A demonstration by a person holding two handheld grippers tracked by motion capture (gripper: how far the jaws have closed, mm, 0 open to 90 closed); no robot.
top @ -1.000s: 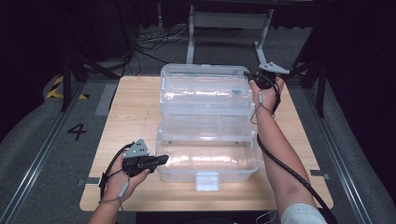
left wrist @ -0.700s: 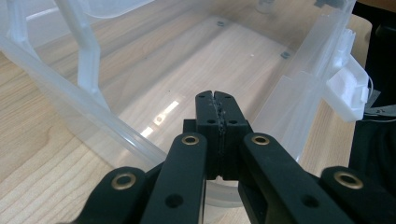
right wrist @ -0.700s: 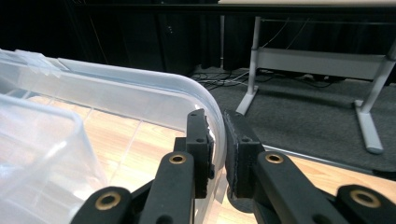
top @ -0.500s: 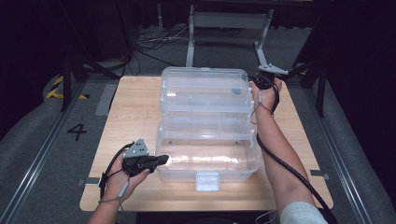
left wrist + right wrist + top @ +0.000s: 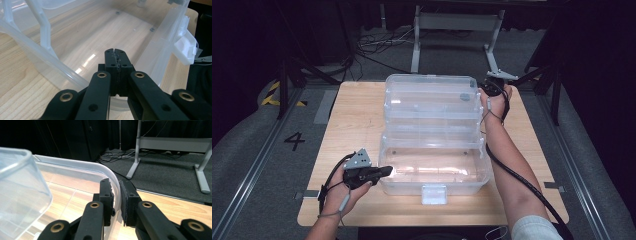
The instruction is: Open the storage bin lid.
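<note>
Now right gripper (image 5: 117, 202) pinches open, empty clear box (image 5: 434, 172) lid (image 5: 430, 90) rim

Dark room beyond a pale wooden tabletop (image 5: 357, 120). Grey carpet (image 5: 257, 150) marked "4" (image 5: 294, 141), hazard tape (image 5: 272, 93). Metal frame (image 5: 457, 22), loose cables (image 5: 377, 47) behind.

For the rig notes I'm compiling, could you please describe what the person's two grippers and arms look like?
Both grippers are black, each with two jaws on linked bars fastened by brass-coloured rivets. The left gripper and the right gripper each carry a grey three-cornered plate on top, and a black cable trails back from each along the forearm. The jaw pads have a rough, textured face. A light grey sleeve shows on the right upper arm.
</note>
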